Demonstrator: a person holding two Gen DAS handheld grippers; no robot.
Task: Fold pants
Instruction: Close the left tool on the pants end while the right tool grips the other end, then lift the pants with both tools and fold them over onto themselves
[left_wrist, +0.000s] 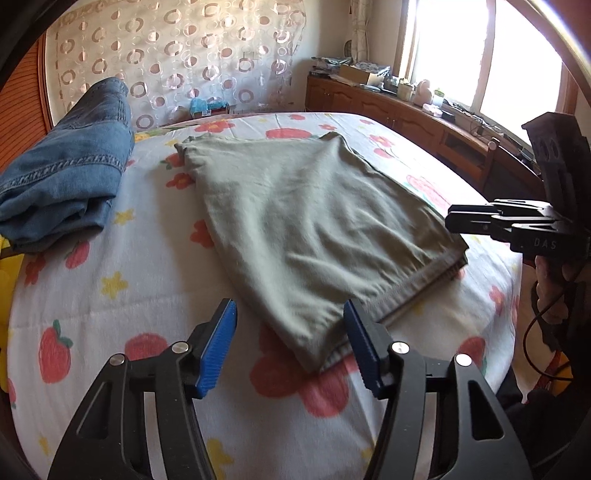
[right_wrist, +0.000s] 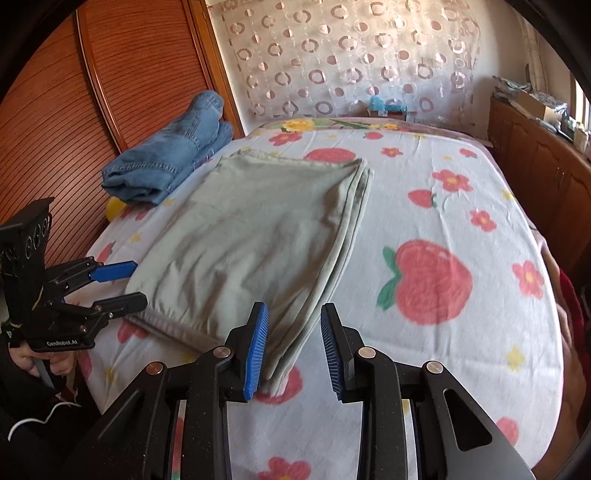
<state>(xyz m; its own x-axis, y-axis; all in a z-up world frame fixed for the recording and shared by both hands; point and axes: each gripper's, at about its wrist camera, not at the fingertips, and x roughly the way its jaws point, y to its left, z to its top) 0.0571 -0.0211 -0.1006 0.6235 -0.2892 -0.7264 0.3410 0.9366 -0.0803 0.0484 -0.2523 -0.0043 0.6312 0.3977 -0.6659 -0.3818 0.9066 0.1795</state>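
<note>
Olive-green pants (left_wrist: 306, 221) lie folded flat on the flowered bed sheet (left_wrist: 110, 317). My left gripper (left_wrist: 291, 310) stands open over their near corner, with the cloth between its blue pads (left_wrist: 218, 347) but not pinched. In the right wrist view the pants (right_wrist: 251, 236) stretch away from my right gripper (right_wrist: 294, 308). It is open as well, and the pants' near folded corner lies beside its left pad (right_wrist: 256, 347). Each gripper shows from the side in the other's view: the right gripper (left_wrist: 454, 218) at the pants' right edge, the left gripper (right_wrist: 133, 284) at their left corner.
Folded blue jeans (left_wrist: 66, 177) sit at the bed's far left (right_wrist: 166, 162), against an orange slatted wardrobe door (right_wrist: 92, 92). A wooden cabinet (left_wrist: 388, 107) with clutter runs under the window on the right. A patterned curtain (right_wrist: 351, 55) hangs behind the bed.
</note>
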